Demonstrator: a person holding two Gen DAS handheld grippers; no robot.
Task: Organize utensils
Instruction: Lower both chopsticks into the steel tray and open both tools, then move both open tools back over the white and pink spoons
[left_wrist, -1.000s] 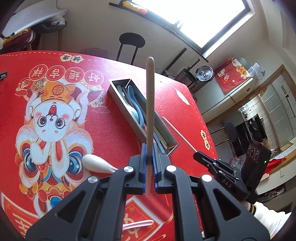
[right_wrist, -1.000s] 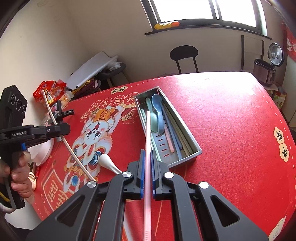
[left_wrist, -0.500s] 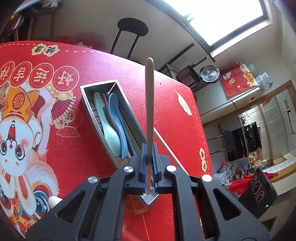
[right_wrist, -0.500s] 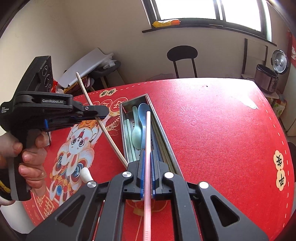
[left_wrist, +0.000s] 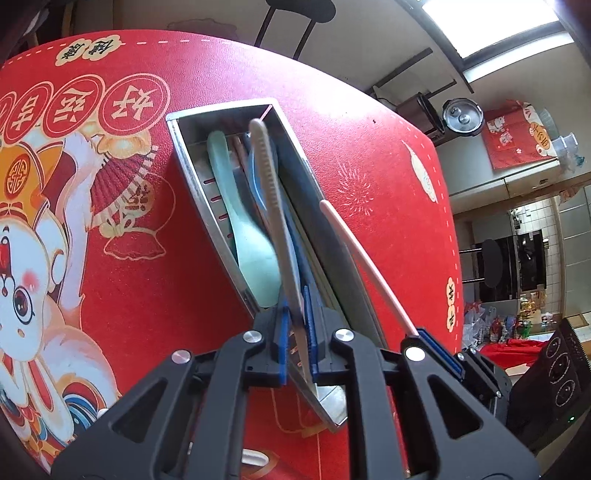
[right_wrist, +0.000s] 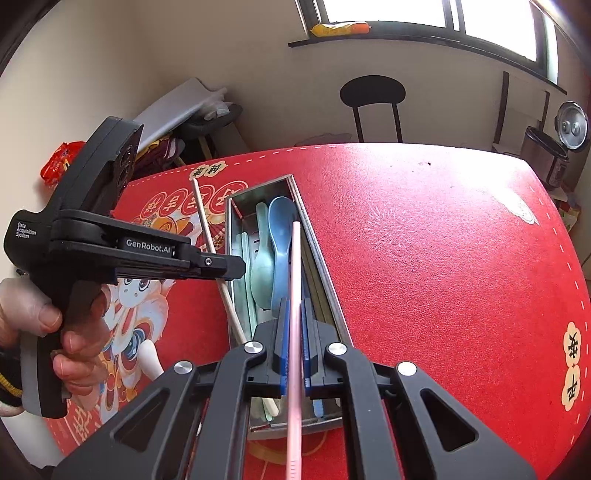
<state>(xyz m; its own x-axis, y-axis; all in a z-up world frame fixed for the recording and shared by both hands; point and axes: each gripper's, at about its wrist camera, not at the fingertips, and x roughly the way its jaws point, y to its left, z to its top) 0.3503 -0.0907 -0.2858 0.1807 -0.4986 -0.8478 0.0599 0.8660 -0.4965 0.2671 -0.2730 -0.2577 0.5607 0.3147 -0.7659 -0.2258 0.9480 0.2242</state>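
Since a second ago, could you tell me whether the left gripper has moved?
Yes. The left gripper has moved in from the table's left edge to the metal tray, its wooden chopstick now beside the tray's near-left wall.

I count two claws, my left claw (left_wrist: 295, 332) and my right claw (right_wrist: 293, 341). Each one holds one chopstick: one beige chopstick (left_wrist: 275, 218) and one pink chopstick (right_wrist: 294, 317). There is one metal tray (right_wrist: 325, 280). Inside it I see two spoons, one green spoon (right_wrist: 261, 273) and one blue spoon (right_wrist: 280, 236). Outside the tray one white spoon (right_wrist: 151, 356) lies on the tabletop (right_wrist: 443, 258).
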